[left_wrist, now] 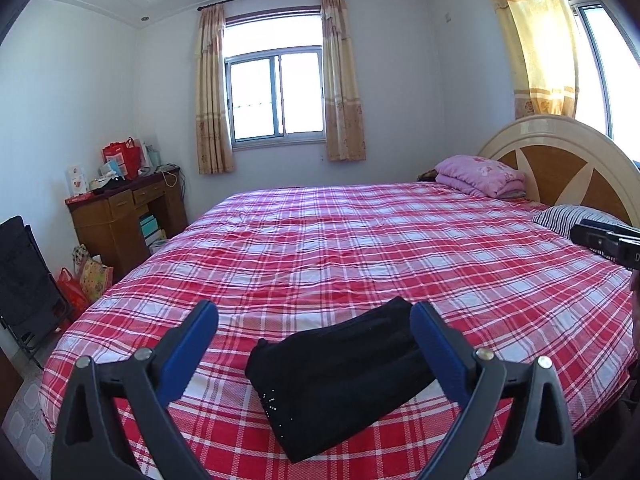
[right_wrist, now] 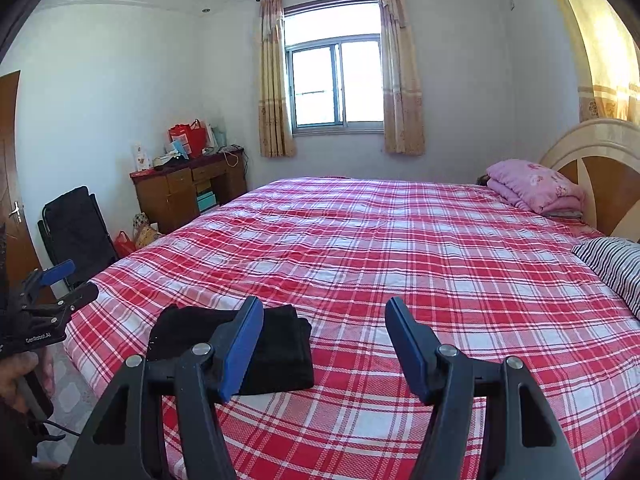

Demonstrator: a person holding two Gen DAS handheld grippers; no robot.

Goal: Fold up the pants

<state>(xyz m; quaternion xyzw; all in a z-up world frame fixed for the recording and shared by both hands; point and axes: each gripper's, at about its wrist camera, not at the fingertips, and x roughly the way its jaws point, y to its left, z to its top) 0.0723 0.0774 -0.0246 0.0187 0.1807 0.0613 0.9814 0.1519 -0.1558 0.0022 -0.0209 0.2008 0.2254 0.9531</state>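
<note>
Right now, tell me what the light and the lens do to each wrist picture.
Left wrist view: the far window is blown out white, the right curtain glows yellow with backlight, and the folded black pants show almost no detail. Right wrist view: the window again glares. Both views: fisheye bends the walls, ceiling and the bed's plaid sheet, and the corners go dark.

1. We see a bed point(left_wrist: 360, 240) under a red and white plaid cover.
2. At its head end, against the headboard point(left_wrist: 560, 160), lies a folded pink quilt point(left_wrist: 480, 174); a striped pillow point(right_wrist: 612, 268) sits at the near corner.
3. Beyond the foot end stands a cluttered wooden desk point(right_wrist: 188, 188), with a curtained window point(right_wrist: 336, 84) behind the bed.
</note>
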